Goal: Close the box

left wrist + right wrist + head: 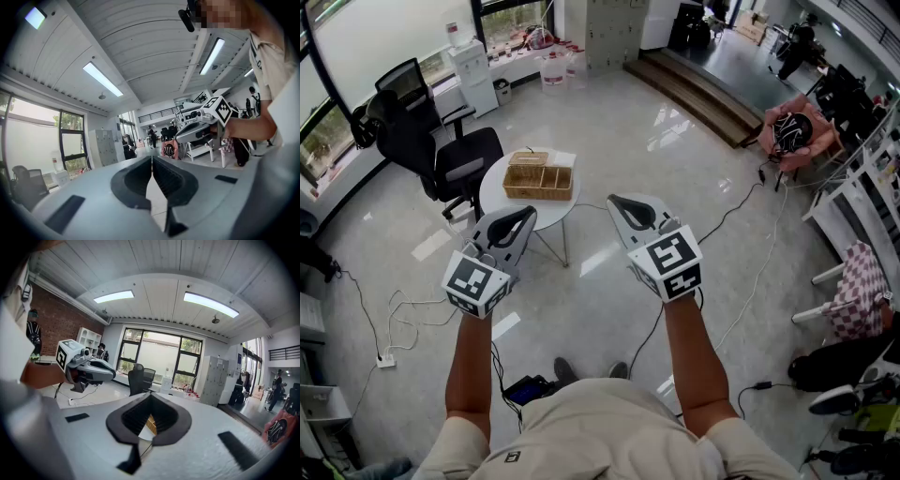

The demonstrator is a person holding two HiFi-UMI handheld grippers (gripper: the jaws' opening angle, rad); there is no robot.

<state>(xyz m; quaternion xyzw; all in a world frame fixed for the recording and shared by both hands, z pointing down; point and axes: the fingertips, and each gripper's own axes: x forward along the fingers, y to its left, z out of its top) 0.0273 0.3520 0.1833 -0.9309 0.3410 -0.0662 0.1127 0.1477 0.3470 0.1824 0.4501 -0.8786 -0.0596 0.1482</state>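
Head view: the wicker box (pixel 539 181) lies on the round white surface (pixel 495 195), far ahead, long axis left-right, nearer the left tongs (pixel 529 214) than the right tongs (pixel 613 201). Left gripper view: tongs clenched, empty. Right gripper view: clenched, empty, with wicker glimpsed beyond.

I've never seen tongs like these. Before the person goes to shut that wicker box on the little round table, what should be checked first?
1. Box needs closing: ok. The wicker box shows its compartments from above.
2. Left tongs free: ok, shut with nothing between them.
3. Right tongs free: ok, shut with nothing between them.
4. Tongs near the box: not ok. Both hang over the floor, short of the round table.
5. Lid found: cannot tell. The wicker piece behind the box may be it.
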